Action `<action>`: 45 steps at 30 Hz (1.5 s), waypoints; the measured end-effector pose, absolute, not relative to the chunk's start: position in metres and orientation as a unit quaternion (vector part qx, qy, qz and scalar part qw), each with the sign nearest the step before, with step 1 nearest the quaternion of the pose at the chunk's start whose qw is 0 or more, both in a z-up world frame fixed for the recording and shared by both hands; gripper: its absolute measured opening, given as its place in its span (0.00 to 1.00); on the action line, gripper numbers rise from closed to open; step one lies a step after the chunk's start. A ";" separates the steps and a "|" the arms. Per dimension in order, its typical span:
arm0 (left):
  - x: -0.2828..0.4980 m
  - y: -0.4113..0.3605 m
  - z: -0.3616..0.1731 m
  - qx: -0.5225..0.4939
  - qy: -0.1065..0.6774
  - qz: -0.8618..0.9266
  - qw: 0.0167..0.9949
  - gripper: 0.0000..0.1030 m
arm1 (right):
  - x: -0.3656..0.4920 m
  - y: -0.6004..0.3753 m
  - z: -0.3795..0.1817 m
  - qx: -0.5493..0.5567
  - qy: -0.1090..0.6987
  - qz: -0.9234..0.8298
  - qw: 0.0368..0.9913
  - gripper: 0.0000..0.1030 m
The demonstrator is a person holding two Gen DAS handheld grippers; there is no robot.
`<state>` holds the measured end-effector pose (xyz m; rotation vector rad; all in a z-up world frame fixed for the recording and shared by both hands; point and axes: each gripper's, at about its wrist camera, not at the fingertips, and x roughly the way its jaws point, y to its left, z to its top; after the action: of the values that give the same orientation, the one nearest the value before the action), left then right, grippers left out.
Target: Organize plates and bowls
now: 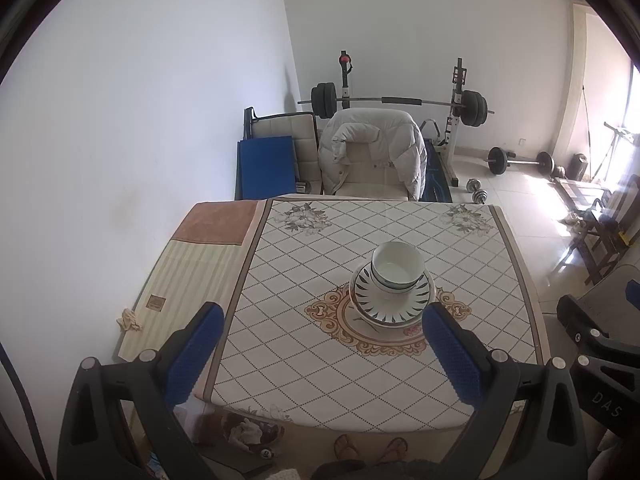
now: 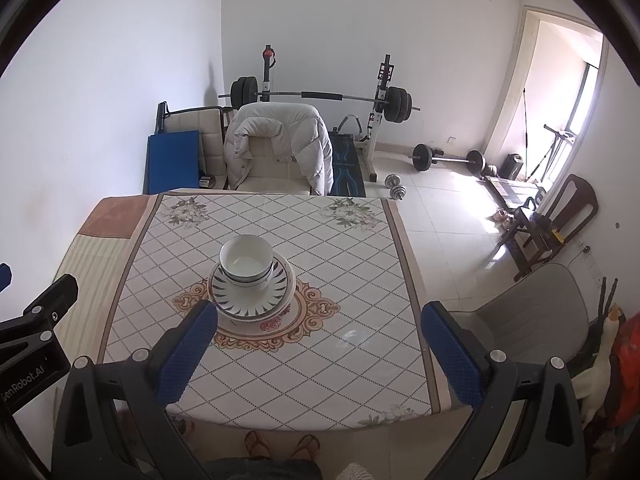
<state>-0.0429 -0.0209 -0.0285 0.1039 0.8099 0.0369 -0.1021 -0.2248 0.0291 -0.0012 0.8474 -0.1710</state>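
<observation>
The white bowls with dark rings near the rim (image 1: 396,270) sit nested one inside the other — it looks like two, maybe more, but I cannot tell for sure. They rest on a round white plate with dark leaf marks around its edge (image 1: 420,306), and under that plate at least one more plate rim peeks out. The whole pile stands near the middle of the table with the cream cloth of diamond lines and flowers (image 1: 320,368), right on the gold swirly circle printed there.

No other dishes show on the cloth, so the sorting looks finished, or very close — everything seems to be in one neat pile. Nothing looks tippy.

The left gripper with blue bumpy pads (image 1: 322,354) hangs over the near edge of the table with its jaws spread wide, holding nothing. The right gripper with the same blue pads (image 2: 320,354) is beside it, jaws also wide apart and empty. Both are well apart from the pile.

Behind the table stands a cream chair with a puffy white coat over its back (image 1: 372,152).
</observation>
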 end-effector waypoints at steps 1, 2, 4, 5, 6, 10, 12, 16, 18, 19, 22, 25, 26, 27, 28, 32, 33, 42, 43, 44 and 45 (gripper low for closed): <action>-0.043 -0.022 -0.029 0.051 0.394 0.018 0.918 0.99 | -0.102 -0.225 0.029 -0.001 0.411 -0.083 0.908 1.00; -0.043 -0.022 -0.029 0.050 0.394 0.017 0.917 0.99 | -0.102 -0.225 0.029 -0.001 0.411 -0.083 0.908 1.00; -0.044 -0.023 -0.029 0.050 0.395 0.016 0.917 0.99 | -0.102 -0.225 0.029 -0.001 0.409 -0.084 0.909 1.00; -0.044 -0.024 -0.029 0.051 0.395 0.016 0.917 0.99 | -0.103 -0.226 0.030 -0.001 0.408 -0.085 0.909 1.00; -0.044 -0.025 -0.029 0.051 0.395 0.015 0.917 0.99 | -0.103 -0.226 0.030 0.000 0.407 -0.085 0.909 1.00; -0.044 -0.027 -0.029 0.052 0.395 0.014 0.917 0.99 | -0.104 -0.227 0.030 0.002 0.407 -0.085 0.909 1.00; -0.045 -0.028 -0.030 0.051 0.396 0.013 0.917 0.99 | -0.104 -0.228 0.030 0.004 0.407 -0.084 0.909 1.00; -0.046 -0.030 -0.030 0.054 0.397 0.014 0.916 0.99 | -0.105 -0.229 0.029 0.005 0.409 -0.083 0.909 1.00; -0.046 -0.030 -0.030 0.054 0.397 0.014 0.916 0.99 | -0.105 -0.228 0.029 0.005 0.409 -0.082 0.909 1.00; -0.046 -0.030 -0.029 0.054 0.397 0.014 0.916 0.99 | -0.105 -0.228 0.028 0.005 0.408 -0.082 0.909 1.00; -0.045 -0.029 -0.029 0.054 0.397 0.017 0.916 0.99 | -0.106 -0.227 0.029 0.005 0.407 -0.080 0.910 1.00; -0.045 -0.028 -0.029 0.055 0.397 0.018 0.916 0.99 | -0.105 -0.227 0.028 0.004 0.406 -0.078 0.910 1.00; -0.045 -0.027 -0.029 0.055 0.396 0.018 0.916 0.99 | -0.105 -0.227 0.028 0.005 0.406 -0.078 0.910 1.00; -0.047 -0.027 -0.029 0.054 0.396 0.019 0.916 0.99 | -0.105 -0.227 0.028 0.006 0.407 -0.077 0.910 1.00; -0.047 -0.027 -0.029 0.054 0.396 0.019 0.916 0.99 | -0.105 -0.227 0.027 0.006 0.407 -0.077 0.910 1.00; -0.047 -0.023 -0.028 0.053 0.395 0.020 0.917 0.99 | -0.104 -0.227 0.027 0.008 0.409 -0.074 0.910 1.00; -0.047 -0.023 -0.028 0.054 0.395 0.020 0.917 0.99 | -0.103 -0.227 0.027 0.008 0.408 -0.075 0.910 1.00; -0.044 -0.021 -0.030 0.052 0.397 0.021 0.916 0.99 | -0.102 -0.230 0.027 0.010 0.406 -0.074 0.911 1.00; -0.044 -0.021 -0.030 0.052 0.398 0.021 0.916 0.99 | -0.102 -0.230 0.027 0.011 0.407 -0.074 0.910 1.00; -0.045 -0.020 -0.030 0.052 0.398 0.020 0.916 0.99 | -0.102 -0.230 0.026 0.011 0.407 -0.074 0.910 1.00; -0.045 -0.020 -0.030 0.053 0.398 0.020 0.915 0.99 | -0.101 -0.230 0.027 0.011 0.407 -0.074 0.910 1.00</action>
<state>-0.0453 -0.0202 -0.0303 0.1086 0.8201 0.0415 -0.1011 -0.2297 0.0266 0.0230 0.8392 -0.1524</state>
